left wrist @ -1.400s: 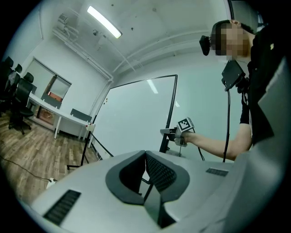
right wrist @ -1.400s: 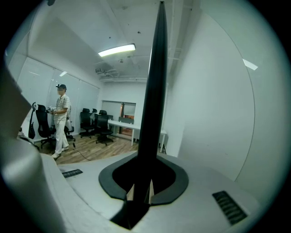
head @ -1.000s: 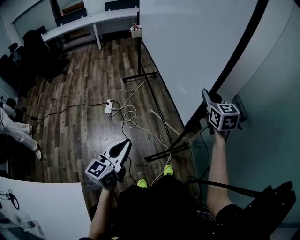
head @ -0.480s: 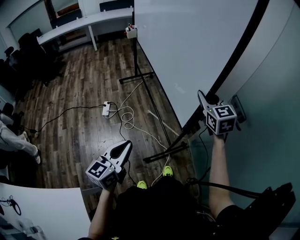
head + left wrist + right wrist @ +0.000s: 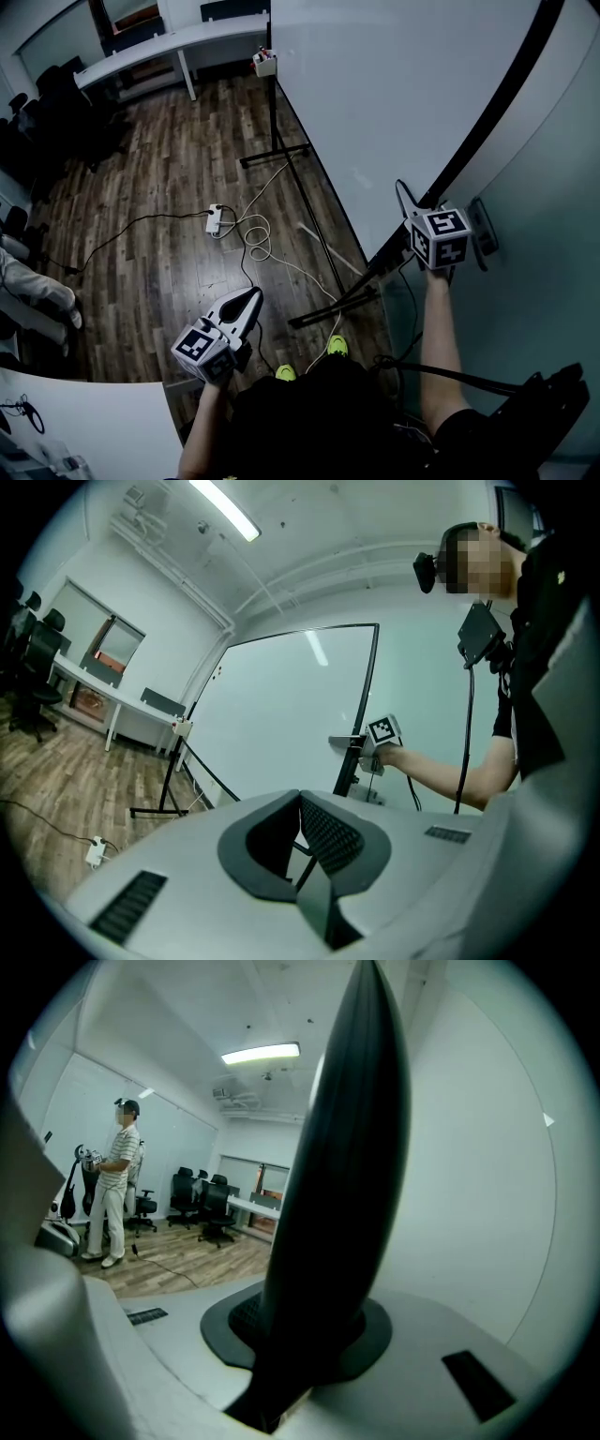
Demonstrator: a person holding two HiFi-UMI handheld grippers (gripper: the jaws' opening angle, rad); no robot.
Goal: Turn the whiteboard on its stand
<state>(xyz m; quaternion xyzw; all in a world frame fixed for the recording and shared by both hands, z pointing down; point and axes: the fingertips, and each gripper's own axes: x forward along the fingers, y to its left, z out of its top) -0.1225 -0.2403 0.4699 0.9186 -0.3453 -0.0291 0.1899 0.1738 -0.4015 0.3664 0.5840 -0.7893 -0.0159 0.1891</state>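
Observation:
The whiteboard (image 5: 394,94) is a large white panel with a black frame (image 5: 487,112), and its stand's black legs (image 5: 323,307) rest on the wood floor. My right gripper (image 5: 412,211) is shut on the black frame's edge, marker cube (image 5: 441,239) behind it. In the right gripper view the frame (image 5: 337,1147) rises between the jaws of that gripper (image 5: 305,1330). My left gripper (image 5: 251,296) hangs low at the left, away from the board, shut on nothing. The left gripper view shows its tips (image 5: 300,799) together, with the board (image 5: 281,705) and right gripper (image 5: 342,742) beyond.
A power strip (image 5: 217,217) and looped cables (image 5: 262,239) lie on the floor beside the stand. A long white desk (image 5: 178,42) and dark chairs (image 5: 66,103) stand far left. A person (image 5: 117,1185) stands across the room. A pale wall (image 5: 553,234) is close on the right.
The board's black edge has swung a little to the right in the head view, with the right gripper still on it. The left gripper has sunk slightly.

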